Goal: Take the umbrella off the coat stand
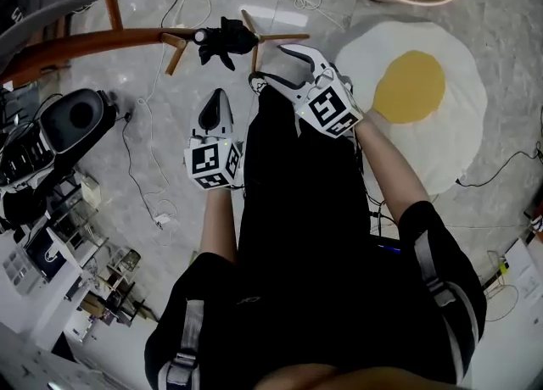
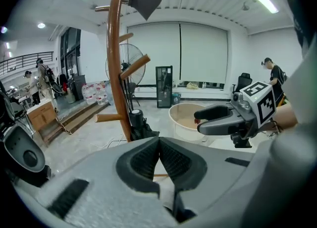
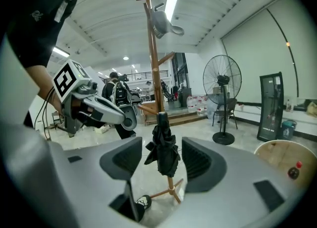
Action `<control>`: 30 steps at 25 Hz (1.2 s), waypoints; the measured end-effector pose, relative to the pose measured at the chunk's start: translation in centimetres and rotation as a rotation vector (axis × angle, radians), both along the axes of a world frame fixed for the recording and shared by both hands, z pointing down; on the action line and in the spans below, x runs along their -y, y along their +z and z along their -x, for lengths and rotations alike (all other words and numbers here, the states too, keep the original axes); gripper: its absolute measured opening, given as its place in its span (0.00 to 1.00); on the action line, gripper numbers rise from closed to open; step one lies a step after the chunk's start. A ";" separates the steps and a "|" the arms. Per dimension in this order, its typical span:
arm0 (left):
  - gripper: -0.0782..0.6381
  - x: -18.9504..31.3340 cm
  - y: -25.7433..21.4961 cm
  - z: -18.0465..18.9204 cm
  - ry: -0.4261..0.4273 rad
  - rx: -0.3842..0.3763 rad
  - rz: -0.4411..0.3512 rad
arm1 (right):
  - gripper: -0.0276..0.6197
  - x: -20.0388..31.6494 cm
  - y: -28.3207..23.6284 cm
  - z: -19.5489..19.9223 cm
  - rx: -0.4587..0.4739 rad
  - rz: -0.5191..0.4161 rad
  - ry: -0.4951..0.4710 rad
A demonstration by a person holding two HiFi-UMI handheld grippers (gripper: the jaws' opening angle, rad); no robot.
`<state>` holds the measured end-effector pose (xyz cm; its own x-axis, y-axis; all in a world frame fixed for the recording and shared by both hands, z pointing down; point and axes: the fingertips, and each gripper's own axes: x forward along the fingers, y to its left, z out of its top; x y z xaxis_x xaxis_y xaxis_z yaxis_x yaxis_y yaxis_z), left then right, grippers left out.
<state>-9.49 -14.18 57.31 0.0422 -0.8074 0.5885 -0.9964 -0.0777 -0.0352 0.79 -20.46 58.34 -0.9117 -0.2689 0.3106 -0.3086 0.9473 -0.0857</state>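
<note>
Left hand-held gripper [image 2: 159, 147] is seen pressed together, empty; right hand-held gripper [image 3: 159, 158] is spread apart. One black, folded umbrella [image 3: 161, 142] is hung on one wooden coat stand [image 3: 154, 63].

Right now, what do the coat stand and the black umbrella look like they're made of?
Coat stand: likely wood, reddish-brown with a smooth, slight sheen on its pole and pegs.
Umbrella: probably thin synthetic fabric, matte black, bunched in soft crumpled folds.
</note>
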 end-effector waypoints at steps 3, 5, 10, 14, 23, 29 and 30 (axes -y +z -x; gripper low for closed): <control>0.11 0.3 1.5 0.6 -0.003 0.000 0.019 | 0.45 0.1 2.0 0.6 -0.010 0.006 -0.006; 0.11 0.4 2.2 1.1 -0.007 0.005 0.029 | 0.46 0.1 3.2 1.2 -0.008 0.014 -0.009; 0.11 0.0 3.7 2.8 -0.028 0.023 0.056 | 0.50 -0.2 5.8 2.9 -0.004 0.030 -0.019; 0.11 -0.7 4.5 4.3 -0.054 0.030 0.068 | 0.53 0.1 7.0 4.8 -0.005 0.025 -0.032; 0.11 -0.8 5.8 6.4 -0.065 0.031 0.071 | 0.56 1.7 8.5 8.8 -0.007 0.015 -0.042; 0.11 -0.5 6.6 7.0 -0.051 0.033 0.089 | 0.62 3.1 9.7 11.4 0.002 0.002 -0.038; 0.11 -0.5 6.7 7.2 -0.049 0.032 0.094 | 0.63 3.2 10.0 11.9 0.001 -0.004 -0.041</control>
<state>-16.67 -13.70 63.97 -0.0156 -0.7492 0.6622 -0.9975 -0.0339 -0.0618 -11.15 -23.66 68.33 -0.9222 -0.2326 0.3088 -0.2696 0.9594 -0.0825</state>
